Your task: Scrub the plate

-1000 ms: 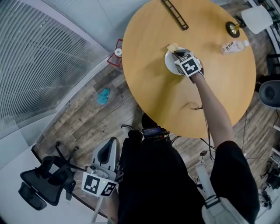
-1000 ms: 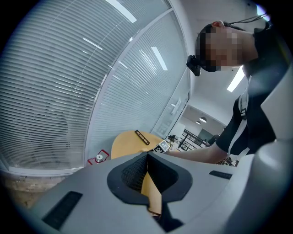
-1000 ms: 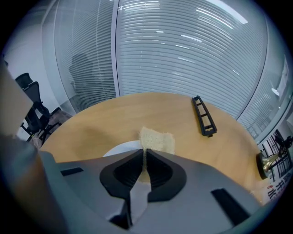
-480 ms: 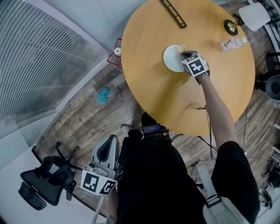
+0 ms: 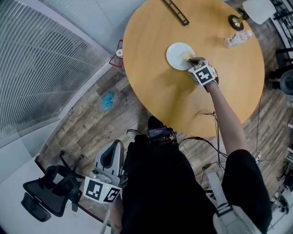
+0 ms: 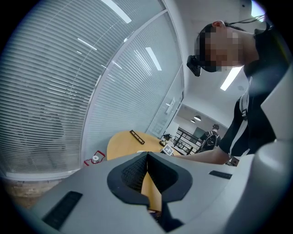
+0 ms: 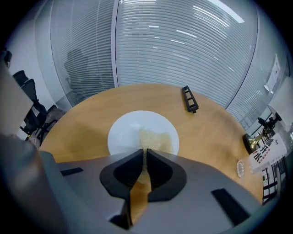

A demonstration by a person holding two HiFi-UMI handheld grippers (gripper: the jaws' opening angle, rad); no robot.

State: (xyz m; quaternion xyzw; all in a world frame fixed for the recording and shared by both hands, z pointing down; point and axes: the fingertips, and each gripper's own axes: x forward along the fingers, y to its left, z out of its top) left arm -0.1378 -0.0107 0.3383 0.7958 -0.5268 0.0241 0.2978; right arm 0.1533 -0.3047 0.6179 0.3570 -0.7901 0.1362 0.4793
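Note:
A white plate [image 5: 176, 54] [image 7: 128, 132] lies on the round wooden table [image 5: 219, 100]. On its right part rests a pale yellow sponge [image 5: 188, 56] [image 7: 155, 139]. My right gripper [image 5: 192, 61] [image 7: 144, 151] reaches over the plate's near-right rim, shut on the sponge's near edge and pressing it onto the plate. My left gripper [image 5: 111, 157] [image 6: 147, 156] hangs low by the person's left side, away from the table. It is shut, with nothing between its fingers.
A black strip [image 5: 176, 11] [image 7: 190, 99] lies at the table's far side. A water bottle [image 5: 236, 39] and a brass lamp base [image 5: 236, 20] [image 7: 252, 141] stand at the far right. An office chair [image 5: 46, 194] is on the floor at lower left.
My right gripper has slid the sponge from the plate's middle towards its right rim. The left gripper has stayed where it was.

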